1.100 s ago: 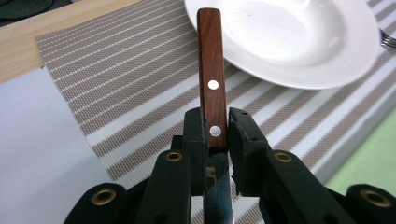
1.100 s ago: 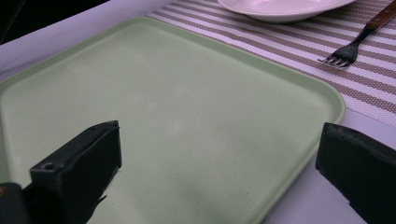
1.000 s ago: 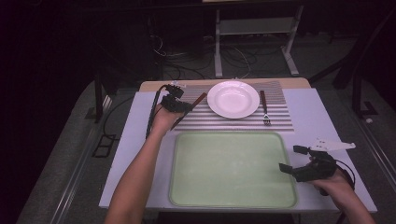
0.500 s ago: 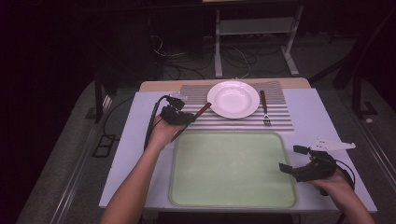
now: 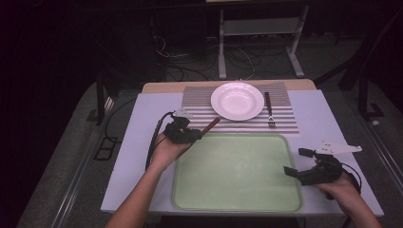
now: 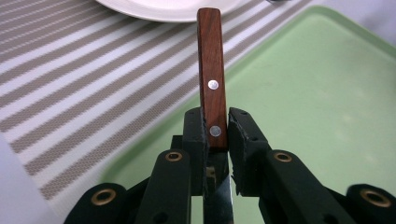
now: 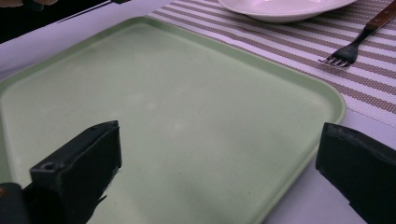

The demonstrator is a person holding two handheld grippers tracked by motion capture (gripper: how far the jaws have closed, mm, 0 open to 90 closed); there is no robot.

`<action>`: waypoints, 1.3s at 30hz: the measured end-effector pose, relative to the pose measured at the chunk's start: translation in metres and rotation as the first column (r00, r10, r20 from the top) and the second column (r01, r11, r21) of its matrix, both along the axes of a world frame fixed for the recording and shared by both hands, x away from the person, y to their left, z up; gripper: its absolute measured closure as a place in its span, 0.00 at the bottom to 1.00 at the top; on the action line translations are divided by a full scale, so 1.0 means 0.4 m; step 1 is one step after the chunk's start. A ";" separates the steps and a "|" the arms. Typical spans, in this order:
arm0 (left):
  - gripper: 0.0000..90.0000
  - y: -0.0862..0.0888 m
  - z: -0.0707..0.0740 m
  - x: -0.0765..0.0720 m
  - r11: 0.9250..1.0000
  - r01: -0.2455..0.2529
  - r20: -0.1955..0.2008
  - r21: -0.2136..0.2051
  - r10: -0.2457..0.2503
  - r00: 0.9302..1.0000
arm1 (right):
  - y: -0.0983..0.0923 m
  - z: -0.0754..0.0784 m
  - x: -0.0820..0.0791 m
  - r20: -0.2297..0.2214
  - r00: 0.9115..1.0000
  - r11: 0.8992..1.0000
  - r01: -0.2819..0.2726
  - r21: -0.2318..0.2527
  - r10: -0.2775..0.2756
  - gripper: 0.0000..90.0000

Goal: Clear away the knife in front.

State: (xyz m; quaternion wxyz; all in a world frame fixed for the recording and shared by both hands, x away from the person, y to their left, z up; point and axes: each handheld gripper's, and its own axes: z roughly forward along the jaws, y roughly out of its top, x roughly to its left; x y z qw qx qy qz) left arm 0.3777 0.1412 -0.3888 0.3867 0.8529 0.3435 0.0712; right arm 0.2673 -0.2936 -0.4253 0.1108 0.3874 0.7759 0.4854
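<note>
Jaws of the left gripper (image 6: 216, 135) are pressed together on a wooden-handled table knife (image 6: 212, 74), pinching it where the riveted brown handle meets the steel blade; the handle sticks out past the pads and the blade runs back between the black arms. In the high view the left gripper (image 5: 183, 134) sits over the near left corner of the striped grey-and-white placemat (image 5: 199, 97), just beyond the far left corner of the pale green rectangular plastic tray (image 5: 237, 171), with the knife handle (image 5: 210, 126) angled up and right toward the round white plate (image 5: 237, 100). The left forearm comes in from the bottom edge, slanting up and right, hand wrapped under the gripper body.

The right gripper (image 5: 299, 162) has its jaws wide apart with nothing between them, held over the tray's right edge; in its own view the two black pads frame the bare tray (image 7: 177, 116). The right hand (image 5: 340, 183) grips it from behind, low at the table's near right corner. A wooden-handled fork (image 5: 269, 110) lies on the placemat just right of the plate.
</note>
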 end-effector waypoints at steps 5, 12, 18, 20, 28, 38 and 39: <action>0.86 -0.006 -0.006 -0.041 1.000 0.019 0.001 -0.003 -0.019 1.000 | 0.000 0.001 0.000 -0.001 1.000 1.000 0.000 0.003 0.000 0.00; 0.86 -0.016 -0.038 -0.099 0.999 0.043 -0.009 0.013 -0.043 0.999 | 0.001 0.000 -0.001 0.000 1.000 1.000 -0.001 0.001 0.001 0.00; 0.86 -0.019 -0.065 -0.140 0.999 0.040 -0.004 0.015 -0.040 0.999 | 0.001 0.000 -0.002 0.001 1.000 1.000 -0.003 -0.003 0.003 0.00; 0.86 -0.019 -0.076 -0.149 0.999 0.040 -0.011 0.017 -0.039 0.999 | 0.001 0.001 -0.002 0.003 1.000 1.000 -0.004 -0.002 0.004 0.00; 0.86 -0.024 -0.115 -0.142 0.999 0.021 -0.046 0.035 -0.019 0.999 | 0.002 0.000 -0.002 0.003 1.000 1.000 -0.005 -0.009 0.005 0.00; 0.76 -0.027 -0.125 -0.138 0.999 0.020 -0.041 0.043 -0.018 0.999 | 0.001 -0.001 -0.002 0.001 1.000 1.000 -0.006 -0.011 0.006 0.00; 0.74 -0.025 -0.122 -0.137 0.999 0.014 -0.034 0.033 -0.012 0.999 | 0.001 -0.001 -0.002 0.002 1.000 1.000 -0.007 -0.013 0.007 0.00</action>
